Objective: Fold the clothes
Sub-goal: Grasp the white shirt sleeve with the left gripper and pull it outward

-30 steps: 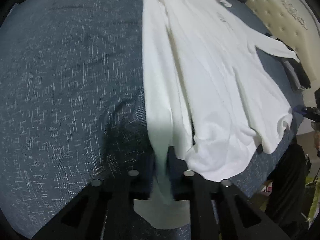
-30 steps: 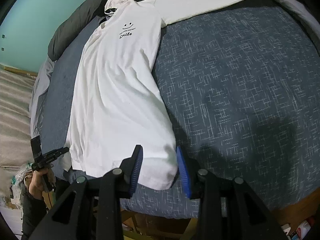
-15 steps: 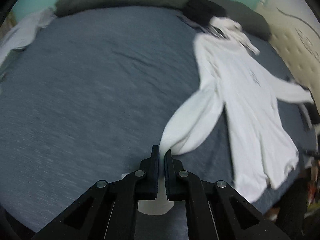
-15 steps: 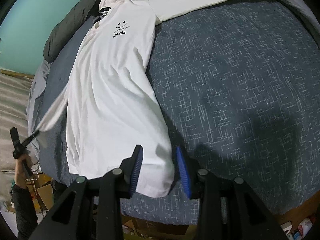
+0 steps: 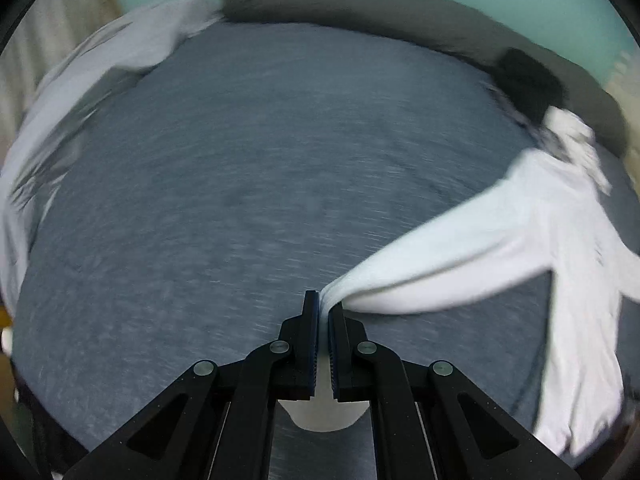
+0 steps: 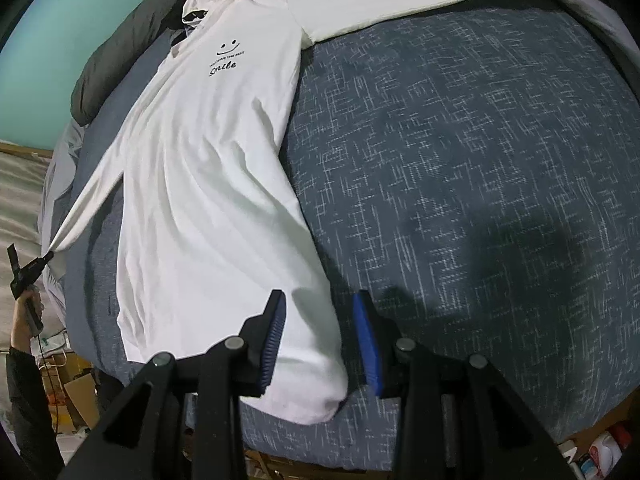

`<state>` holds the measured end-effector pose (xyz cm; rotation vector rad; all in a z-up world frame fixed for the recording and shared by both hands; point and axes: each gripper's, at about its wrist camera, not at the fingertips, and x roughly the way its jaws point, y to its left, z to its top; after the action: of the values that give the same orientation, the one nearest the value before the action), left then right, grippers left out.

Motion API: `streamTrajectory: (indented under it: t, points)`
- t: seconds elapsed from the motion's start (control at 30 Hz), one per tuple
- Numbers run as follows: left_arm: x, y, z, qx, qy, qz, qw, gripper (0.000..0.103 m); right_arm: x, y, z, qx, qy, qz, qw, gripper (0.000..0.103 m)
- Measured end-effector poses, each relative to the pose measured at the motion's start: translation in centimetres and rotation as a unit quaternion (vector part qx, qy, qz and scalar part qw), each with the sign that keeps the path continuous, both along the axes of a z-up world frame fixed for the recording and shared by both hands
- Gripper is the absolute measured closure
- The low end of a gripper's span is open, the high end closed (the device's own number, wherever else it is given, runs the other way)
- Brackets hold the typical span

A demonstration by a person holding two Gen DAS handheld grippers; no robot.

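Blue bedspread (image 6: 460,160) holds a white shirt (image 6: 208,184); my left gripper (image 5: 324,304) pinches its sleeve (image 5: 420,276), my right gripper (image 6: 320,304) gapes wide.

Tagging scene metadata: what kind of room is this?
Most likely a bedroom: a white long-sleeved shirt is spread on a bed with a blue patterned cover, a rolled dark duvet along its far edge, against a teal wall.

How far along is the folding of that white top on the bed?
Barely begun. Done: the white top lies face up, spread on the blue bedspread. In hand: the left gripper is shut on one sleeve and holds it out sideways, while the right gripper hovers open over the hem. Left: no fold shows yet; both sleeves and the body remain to be folded.
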<state>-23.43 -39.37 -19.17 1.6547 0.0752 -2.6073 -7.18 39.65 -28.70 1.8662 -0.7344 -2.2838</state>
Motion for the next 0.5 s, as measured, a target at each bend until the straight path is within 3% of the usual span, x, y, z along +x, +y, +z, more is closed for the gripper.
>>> streamTrajectory:
  t: [0.1,0.13,0.17,0.3,0.5]
  points:
    - [-0.4,-2.0,-1.4,-0.006,-0.017,0.043,0.9989,0.093,-0.3,-0.3,0.1,0.000,0.001,0.005,1.000,0.068]
    - [-0.4,-2.0,-1.7,-0.007,-0.020,0.044,0.9988,0.087,-0.4,-0.4,0.2,0.000,0.001,0.006,1.000,0.068]
    - [-0.3,-1.9,-1.9,-0.012,-0.021,0.046,0.9987,0.073,-0.6,-0.5,0.2,0.000,0.001,0.008,1.000,0.068]
    - [1.0,-1.8,-1.3,-0.014,-0.015,0.044,0.9988,0.061,-1.0,-0.8,0.4,-0.001,0.003,0.014,1.000,0.068]
    - [4.1,2.9,-0.3,0.017,-0.021,-0.046,0.9985,0.058,-0.4,-1.1,0.7,-0.011,0.008,0.024,1.000,0.068]
